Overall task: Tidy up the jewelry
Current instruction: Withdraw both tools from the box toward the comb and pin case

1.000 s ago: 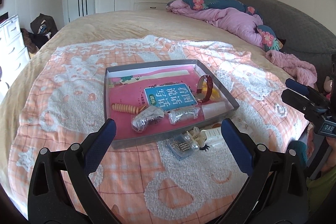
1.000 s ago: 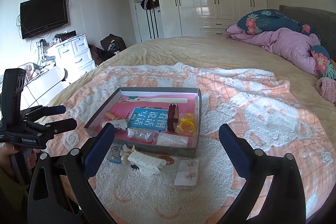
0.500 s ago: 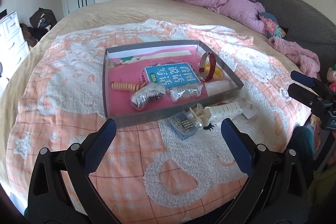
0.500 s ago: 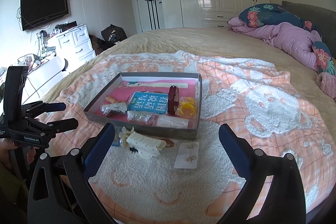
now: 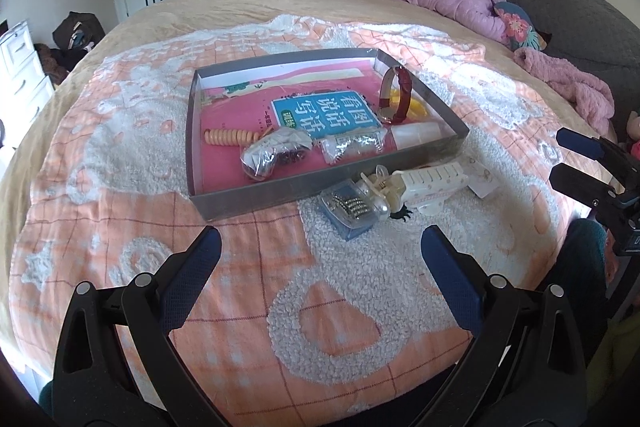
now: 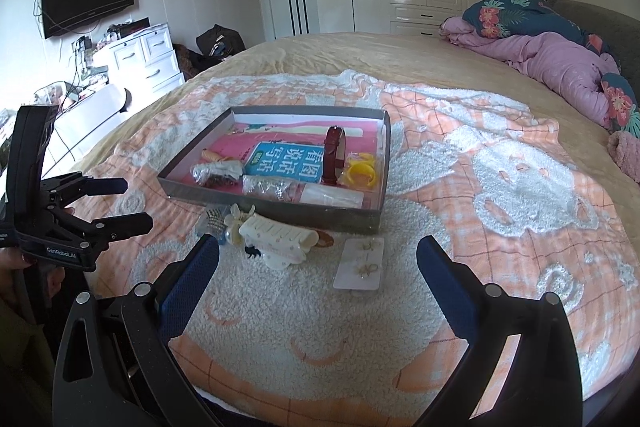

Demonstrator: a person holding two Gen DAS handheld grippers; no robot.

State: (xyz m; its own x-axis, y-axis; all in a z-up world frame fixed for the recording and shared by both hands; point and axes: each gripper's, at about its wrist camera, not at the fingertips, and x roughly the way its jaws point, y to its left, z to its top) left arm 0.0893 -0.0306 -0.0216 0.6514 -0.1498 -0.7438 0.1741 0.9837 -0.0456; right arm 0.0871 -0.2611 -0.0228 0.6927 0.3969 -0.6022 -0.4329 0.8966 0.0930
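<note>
Left wrist view: left gripper spread wide, holding nothing, above the blanket. Ahead of it sits the tray, already carrying a watch, two small bags and a coil tie. Just ahead and to the right of its fingers, outside the tray's near wall, lie a clear case, a white clip and an earring card.

Right wrist view: right gripper also spread, empty. Clip just ahead of its left finger, card ahead between the fingers, tray beyond both.

Risks, as judged: the loose pieces crowd each other, the clip touching the case, so closing on one may drag its neighbour. The card lies flat on fluffy pile; fingers could slide over it or snag the blanket. The grippers share one small patch and could collide.
</note>
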